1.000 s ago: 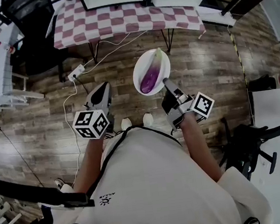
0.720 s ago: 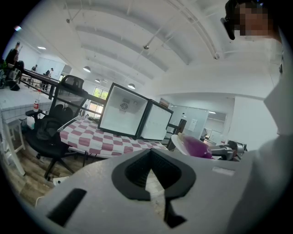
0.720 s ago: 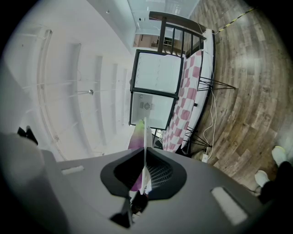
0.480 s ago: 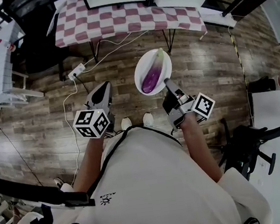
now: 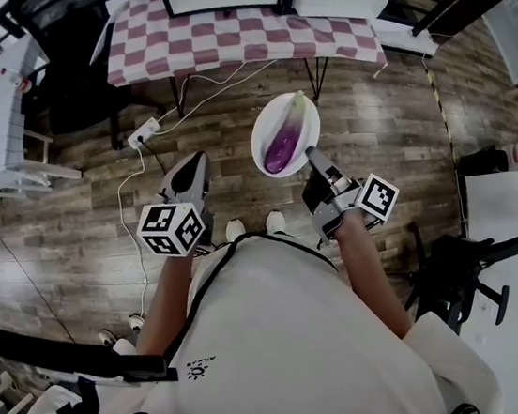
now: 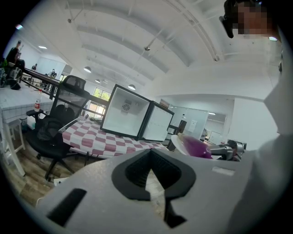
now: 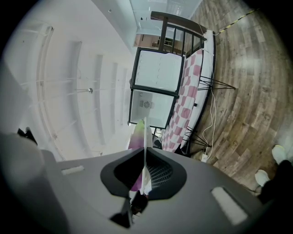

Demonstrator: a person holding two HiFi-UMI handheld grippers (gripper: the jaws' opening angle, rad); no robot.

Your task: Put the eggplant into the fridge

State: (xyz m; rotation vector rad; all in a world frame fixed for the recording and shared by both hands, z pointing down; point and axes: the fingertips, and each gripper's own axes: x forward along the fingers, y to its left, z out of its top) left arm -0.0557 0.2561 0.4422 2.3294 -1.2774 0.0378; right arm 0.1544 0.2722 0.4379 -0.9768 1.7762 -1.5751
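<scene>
Head view: over the plank floor [image 5: 72, 226], the right gripper [image 5: 311, 155] pinches the near rim of a white plate [image 5: 301, 110] carrying the eggplant [image 5: 279, 146]. The left gripper [image 5: 192, 167] hangs beside it.

Left gripper view: its jaws are together and empty. Ahead, the fridge [image 6: 126, 112] stands on a checkered table [image 6: 91, 137].

Right gripper view: the plate's rim sits edge-on between narrow jaws.
</scene>
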